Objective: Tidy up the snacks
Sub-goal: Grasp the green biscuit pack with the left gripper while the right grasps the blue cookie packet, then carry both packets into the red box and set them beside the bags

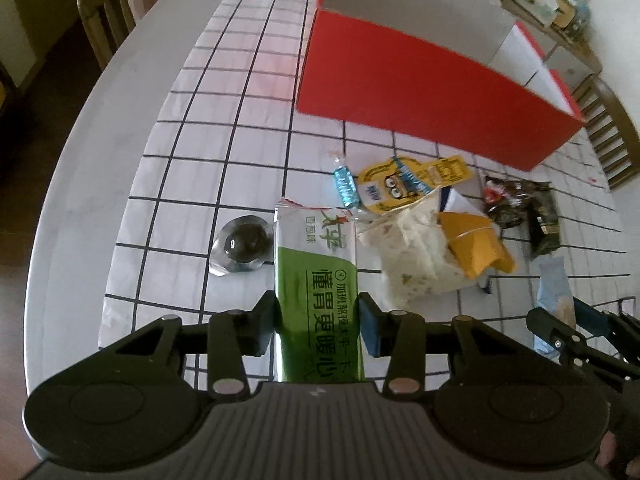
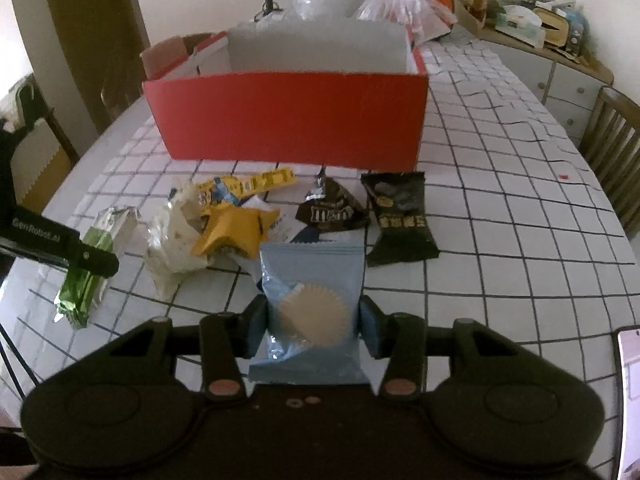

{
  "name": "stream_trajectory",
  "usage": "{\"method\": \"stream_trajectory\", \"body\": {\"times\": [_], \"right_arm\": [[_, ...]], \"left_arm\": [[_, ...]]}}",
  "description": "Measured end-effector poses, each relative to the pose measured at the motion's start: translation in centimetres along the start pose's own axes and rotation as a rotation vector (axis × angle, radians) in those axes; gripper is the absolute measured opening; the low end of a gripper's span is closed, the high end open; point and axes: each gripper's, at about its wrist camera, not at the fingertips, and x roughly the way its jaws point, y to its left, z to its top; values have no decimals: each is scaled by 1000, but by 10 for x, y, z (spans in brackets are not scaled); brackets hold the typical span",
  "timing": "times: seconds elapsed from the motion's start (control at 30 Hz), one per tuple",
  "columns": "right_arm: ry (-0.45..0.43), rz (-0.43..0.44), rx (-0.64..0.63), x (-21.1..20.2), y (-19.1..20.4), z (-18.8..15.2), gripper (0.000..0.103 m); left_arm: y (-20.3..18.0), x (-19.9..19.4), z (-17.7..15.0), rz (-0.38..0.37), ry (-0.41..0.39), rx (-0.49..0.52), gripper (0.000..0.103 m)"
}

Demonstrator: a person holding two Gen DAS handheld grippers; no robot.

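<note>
Snacks: two are gripped, the rest lie loose on the surface (image 2: 500,208) in front of the red box (image 2: 288,116).

Left hand-held gripper (image 1: 319,322): jaws partly closed, pads pressed on both long sides of a green-and-silver packet (image 1: 316,280). Packet runs lengthwise between the fingers, its far end pointing toward the box. In the right wrist view the same packet (image 2: 86,264) hangs clear of the surface.

Right hand-held gripper (image 2: 313,326): jaws partly closed on a pale blue packet (image 2: 310,304) with a round biscuit printed on it; pads touch its left and right edges. Packet upright, top seam toward the box.

Just beyond the left gripper, a round dark foil-wrapped piece (image 1: 240,245) sits alone on the checked cloth. To its right, a heap: crumpled white wrapper (image 1: 408,248), yellow-orange packet (image 1: 476,244), yellow cartoon-printed packet (image 1: 400,184), small blue candy wrapper (image 1: 346,186).

Right of the heap, two dark packets side by side: a brown triangular one (image 2: 330,210) and a black one (image 2: 400,220), apart from each other.

Red box stands open behind all of these, pale interior visible; contents cannot be seen. Clear plastic bags (image 2: 400,0) lie behind it. Wooden chair (image 2: 616,152) at the right edge of the surface.
</note>
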Motion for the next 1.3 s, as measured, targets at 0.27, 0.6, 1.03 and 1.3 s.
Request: {"method": "stream_trajectory", "body": {"times": [0.27,0.6,1.03,1.3], "right_arm": [[-56,42,35,-26,1,11,46],[-122,70,17,-51,9,42,46],[-211,47,-13,-53,7,100,46],[-235,23,-16,-43,0,135,46]], "left_arm": [[-14,-30,6,-43,-50,11,42],[-33,-61,28,-82,-120,50,42],[-53,-84,80,-101,-234,89,42],[-69,-86,117,-90,-273,127,42]]}}
